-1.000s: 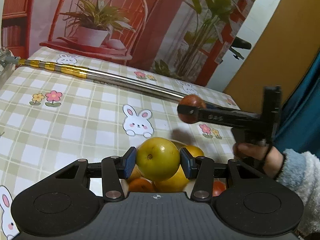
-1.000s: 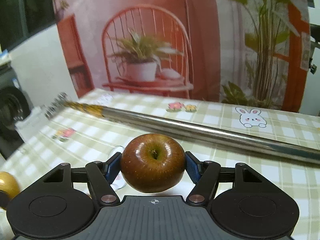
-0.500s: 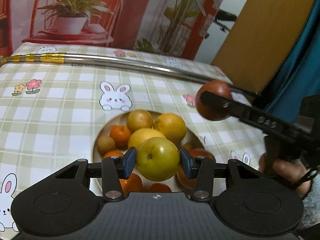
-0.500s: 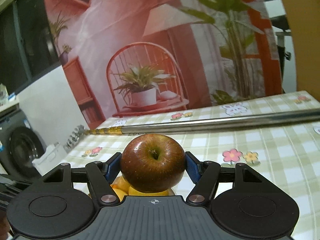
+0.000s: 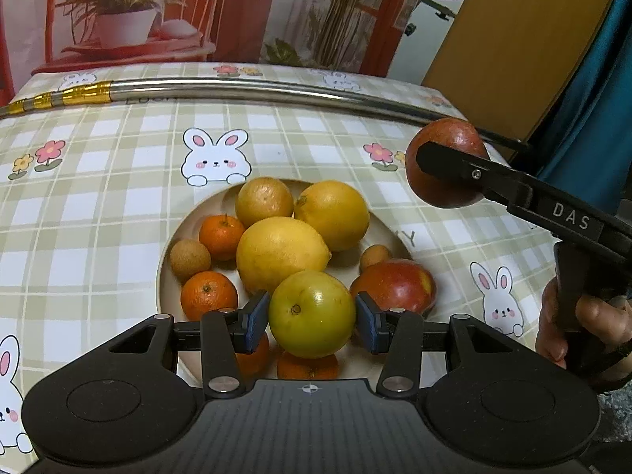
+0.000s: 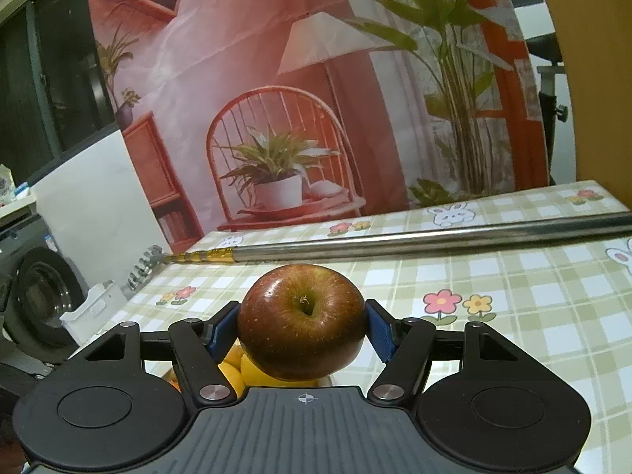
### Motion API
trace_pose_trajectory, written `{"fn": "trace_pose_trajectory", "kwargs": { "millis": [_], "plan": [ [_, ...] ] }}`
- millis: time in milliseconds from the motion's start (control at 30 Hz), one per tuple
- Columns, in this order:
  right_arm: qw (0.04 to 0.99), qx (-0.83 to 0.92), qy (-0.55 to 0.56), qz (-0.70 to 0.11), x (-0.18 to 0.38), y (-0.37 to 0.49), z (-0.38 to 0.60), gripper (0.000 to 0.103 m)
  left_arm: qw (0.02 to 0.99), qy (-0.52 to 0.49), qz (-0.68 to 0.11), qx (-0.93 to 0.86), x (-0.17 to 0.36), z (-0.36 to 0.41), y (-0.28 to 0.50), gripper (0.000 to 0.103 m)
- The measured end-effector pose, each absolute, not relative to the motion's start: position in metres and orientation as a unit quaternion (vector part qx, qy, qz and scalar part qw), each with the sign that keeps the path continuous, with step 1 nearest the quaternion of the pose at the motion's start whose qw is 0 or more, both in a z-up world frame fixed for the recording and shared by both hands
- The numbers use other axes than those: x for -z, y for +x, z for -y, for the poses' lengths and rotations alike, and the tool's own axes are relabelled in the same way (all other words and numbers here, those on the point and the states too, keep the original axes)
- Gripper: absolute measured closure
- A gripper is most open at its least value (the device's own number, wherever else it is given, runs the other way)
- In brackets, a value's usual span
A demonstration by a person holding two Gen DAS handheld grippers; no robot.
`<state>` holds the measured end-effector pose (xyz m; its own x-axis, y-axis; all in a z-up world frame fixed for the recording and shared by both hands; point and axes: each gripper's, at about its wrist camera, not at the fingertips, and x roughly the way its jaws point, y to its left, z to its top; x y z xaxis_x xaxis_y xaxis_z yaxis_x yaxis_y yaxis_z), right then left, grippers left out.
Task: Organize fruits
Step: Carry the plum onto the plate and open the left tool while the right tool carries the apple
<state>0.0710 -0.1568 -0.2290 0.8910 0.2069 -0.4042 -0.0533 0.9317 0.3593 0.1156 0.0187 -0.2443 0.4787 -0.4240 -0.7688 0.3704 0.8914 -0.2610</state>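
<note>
A: Right, left gripper (image 5: 312, 322) first. Its blue pads (image 5: 254, 322) are clamped on a yellow-green citrus (image 5: 312, 313), held above the near edge of the plate (image 5: 168, 276).

B: And under it?

A: Plate is full. Just beyond the pads: a small orange (image 5: 208, 293) to the left, a red apple (image 5: 395, 285) to the right. Then a big lemon (image 5: 281, 252) mid-plate, with a second lemon (image 5: 333, 215) and a dull orange (image 5: 264, 201) at the far side.

B: Right gripper?

A: The right gripper (image 6: 302, 326) is closed on a dark red apple (image 6: 301, 322), stem pit facing the camera, pads on both flanks. In the left wrist view the same apple (image 5: 444, 140) hangs in the air to the right of the plate, past its rim, with a hand (image 5: 580, 328) on the handle.

B: Farther out?

A: Checked tablecloth (image 5: 98, 205) with bunnies, then a steel pole (image 5: 256, 93) lying across the far side of the table. Backdrop print behind that.
</note>
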Motion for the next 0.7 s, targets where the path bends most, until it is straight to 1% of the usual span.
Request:
{"fn": "trace_pose_trajectory", "kwargs": {
  "millis": [233,400,533,700],
  "plan": [
    [0.955,-0.069,0.175,-0.23,0.232,0.072,0.155,0.04,0.857,-0.03,-0.456,0.237,0.245,-0.016,0.116,0.053],
    [0.954,-0.07,0.175,-0.233,0.233,0.073,0.154,0.04,0.862,-0.033,-0.448,0.234,0.241,-0.018,0.113,0.051],
    [0.954,-0.073,0.169,-0.237,0.232,0.074,0.152,0.04,0.874,-0.052,-0.428,0.225,0.233,-0.028,0.109,0.045],
    [0.954,-0.077,0.159,-0.241,0.231,0.073,0.147,0.04,0.889,-0.082,-0.403,0.202,0.223,-0.045,0.105,0.046]
  ]
}}
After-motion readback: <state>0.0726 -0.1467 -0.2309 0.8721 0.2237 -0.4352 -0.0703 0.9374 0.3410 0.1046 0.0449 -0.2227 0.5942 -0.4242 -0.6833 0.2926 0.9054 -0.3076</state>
